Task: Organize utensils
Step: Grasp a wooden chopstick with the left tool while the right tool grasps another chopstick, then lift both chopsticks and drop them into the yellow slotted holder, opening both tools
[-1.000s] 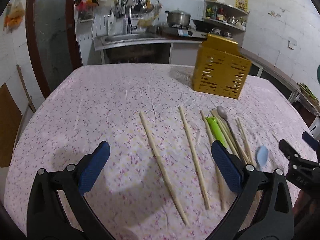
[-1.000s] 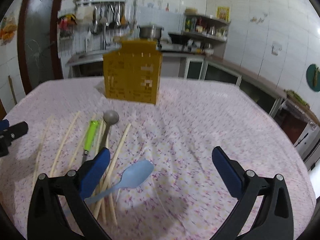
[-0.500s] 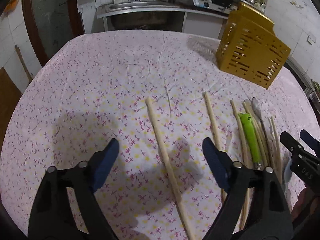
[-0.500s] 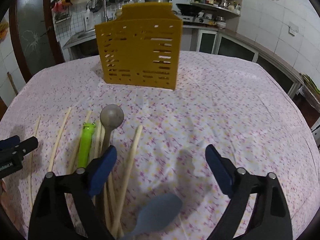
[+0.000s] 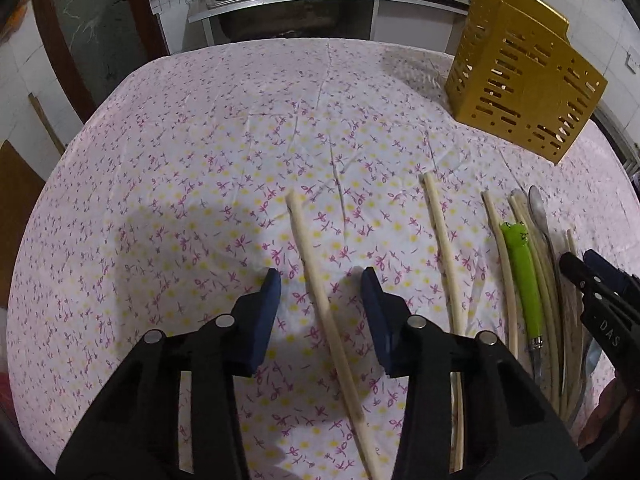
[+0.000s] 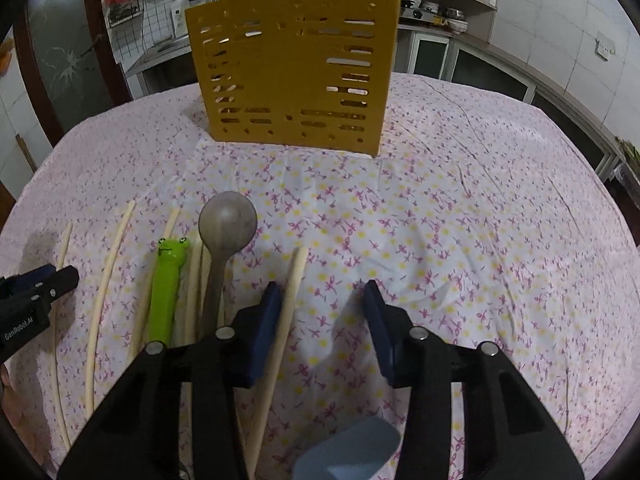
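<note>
The left gripper [image 5: 320, 286] hangs low, jaws partly parted. The right gripper [image 6: 320, 300], near it, is likewise partly spread.

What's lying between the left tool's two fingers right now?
One pale chopstick runs lengthwise through the open left tool on the tablecloth, touching neither finger, per the left wrist view.

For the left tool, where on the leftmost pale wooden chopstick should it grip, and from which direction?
Grip the leftmost pale wooden chopstick mid-shaft, coming straight down from above. It lies flat on the floral tablecloth, apart from its neighbours, and already runs between the open fingers of the left tool, so closing across its thin width should catch it.
</note>
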Tool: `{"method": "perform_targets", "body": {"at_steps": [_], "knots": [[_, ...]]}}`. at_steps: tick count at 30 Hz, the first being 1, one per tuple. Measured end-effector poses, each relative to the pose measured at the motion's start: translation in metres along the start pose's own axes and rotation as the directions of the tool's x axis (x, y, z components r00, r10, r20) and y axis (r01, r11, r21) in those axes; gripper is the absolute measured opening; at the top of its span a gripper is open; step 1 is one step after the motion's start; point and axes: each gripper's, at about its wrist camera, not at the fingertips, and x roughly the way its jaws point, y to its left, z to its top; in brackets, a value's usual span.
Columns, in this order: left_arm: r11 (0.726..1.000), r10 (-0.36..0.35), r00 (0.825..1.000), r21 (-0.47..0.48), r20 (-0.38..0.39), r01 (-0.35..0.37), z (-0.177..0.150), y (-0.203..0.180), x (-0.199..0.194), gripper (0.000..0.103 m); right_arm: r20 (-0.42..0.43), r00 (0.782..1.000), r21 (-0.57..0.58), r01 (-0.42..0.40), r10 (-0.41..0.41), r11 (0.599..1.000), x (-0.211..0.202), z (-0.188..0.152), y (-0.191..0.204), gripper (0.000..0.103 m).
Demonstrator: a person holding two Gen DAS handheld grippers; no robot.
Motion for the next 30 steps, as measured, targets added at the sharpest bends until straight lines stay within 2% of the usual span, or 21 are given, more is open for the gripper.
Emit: {"method": "perform_targets", "body": {"at_steps": [4, 7, 10, 11, 12, 23, 30], "knots": [[1.0, -0.004, 1.0, -0.005, -0.003, 0.004, 0.002, 0.0, 0.001, 0.038, -0.017, 1.0, 0.004, -0.011, 0.011, 1.0, 0.003, 0.004, -0.001, 0.04], [1.0, -0.011, 1.0, -0.003, -0.01, 0.011, 0.001, 0.002, -0.001, 0.025, -0.015, 1.0, 0.014, -0.026, 0.026, 1.0, 0.002, 0.005, -0.003, 0.02], [1.0, -0.025, 0.999, -0.004, -0.026, 0.024, 0.002, 0.004, -0.002, 0.015, -0.022, 0.998, 0.035, -0.053, 0.054, 0.998, 0.002, 0.006, -0.007, 0.013], [0.999, -0.034, 0.999, -0.003, -0.034, 0.033, 0.002, 0.005, -0.003, 0.01, -0.024, 0.998, 0.039, -0.061, 0.062, 0.997, 0.002, 0.007, -0.009, 0.013], [0.999, -0.041, 0.998, -0.001, -0.04, 0.041, 0.0, 0.005, -0.004, 0.009, -0.028, 0.997, 0.047, -0.071, 0.072, 0.996, 0.001, 0.007, -0.01, 0.013], [0.999, -0.04, 0.996, 0.015, -0.085, 0.042, 0.011, -0.002, 0.002, 0.008, -0.065, 0.99, 0.073, -0.118, 0.123, 0.99, 0.006, 0.013, -0.017, 0.011], [0.994, -0.104, 0.992, -0.028, -0.066, 0.103, 0.011, 0.006, -0.004, 0.004, 0.001, 0.983, 0.148, -0.183, 0.184, 0.972, -0.008, 0.017, -0.037, 0.008]]}}
